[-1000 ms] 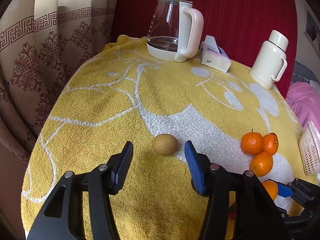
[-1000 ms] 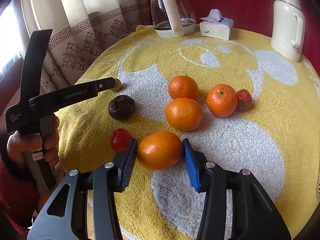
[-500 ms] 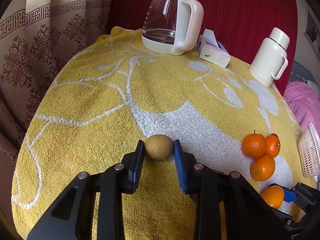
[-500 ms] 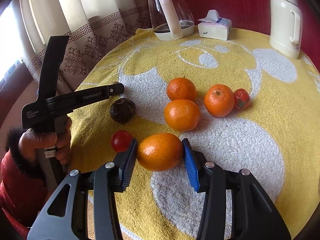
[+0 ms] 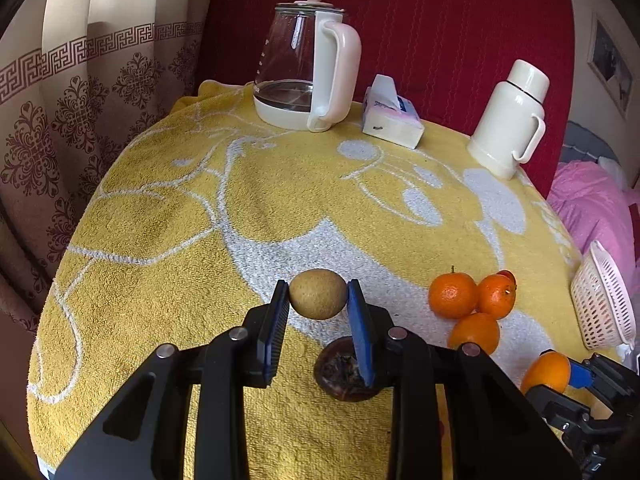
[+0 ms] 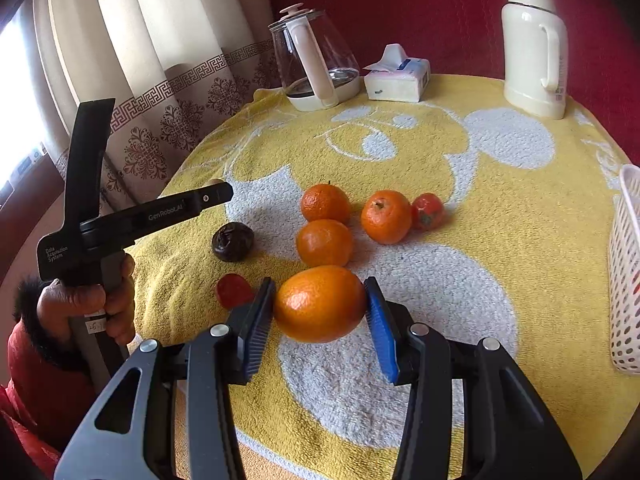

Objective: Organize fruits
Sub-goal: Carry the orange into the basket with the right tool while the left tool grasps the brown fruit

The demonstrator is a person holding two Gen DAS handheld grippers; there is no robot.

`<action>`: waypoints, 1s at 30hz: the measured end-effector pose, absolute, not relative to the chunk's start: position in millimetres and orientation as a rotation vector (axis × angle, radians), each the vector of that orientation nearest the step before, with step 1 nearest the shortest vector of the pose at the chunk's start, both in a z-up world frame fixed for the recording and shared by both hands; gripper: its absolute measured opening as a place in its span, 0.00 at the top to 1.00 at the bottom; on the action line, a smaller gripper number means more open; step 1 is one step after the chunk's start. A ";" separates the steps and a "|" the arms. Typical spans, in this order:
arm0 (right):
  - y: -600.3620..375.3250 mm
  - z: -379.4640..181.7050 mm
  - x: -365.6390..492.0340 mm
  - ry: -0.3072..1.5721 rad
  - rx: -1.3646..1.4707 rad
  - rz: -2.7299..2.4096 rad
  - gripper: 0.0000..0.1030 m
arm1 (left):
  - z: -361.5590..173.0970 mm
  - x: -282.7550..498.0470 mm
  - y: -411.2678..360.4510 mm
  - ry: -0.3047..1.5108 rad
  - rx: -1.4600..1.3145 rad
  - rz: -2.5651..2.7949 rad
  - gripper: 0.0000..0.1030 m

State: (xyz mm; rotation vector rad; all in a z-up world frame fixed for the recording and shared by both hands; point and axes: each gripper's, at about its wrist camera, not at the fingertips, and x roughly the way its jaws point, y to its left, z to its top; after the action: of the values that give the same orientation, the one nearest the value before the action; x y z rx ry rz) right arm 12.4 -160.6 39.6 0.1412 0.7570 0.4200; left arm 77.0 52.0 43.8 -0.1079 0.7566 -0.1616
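In the left wrist view my left gripper is shut on a brown, kiwi-like fruit, held just above the yellow towel. A dark wrinkled fruit lies under its fingers. In the right wrist view my right gripper is shut on a large orange, lifted off the towel. Three smaller oranges and a small red fruit sit just beyond it. Another red fruit lies by the left finger. A hand holds the left gripper at the left.
A white perforated basket stands at the towel's right edge. A glass kettle, a tissue pack and a cream thermos line the back. Curtains hang left, a red backrest behind.
My left gripper closed on the brown fruit and lifted it; the dark fruit now shows beneath. My right gripper kept its hold on the orange and rose a little.
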 end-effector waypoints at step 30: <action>-342.6 81.3 -36.9 0.547 0.302 0.017 0.55 | 75.7 46.6 -48.5 0.711 0.025 -0.314 0.71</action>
State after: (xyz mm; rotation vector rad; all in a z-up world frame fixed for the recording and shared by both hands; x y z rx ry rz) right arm -36.9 -342.6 81.3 0.3022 0.5466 0.0174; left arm 46.6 -48.5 75.7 0.0249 0.7111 -0.3137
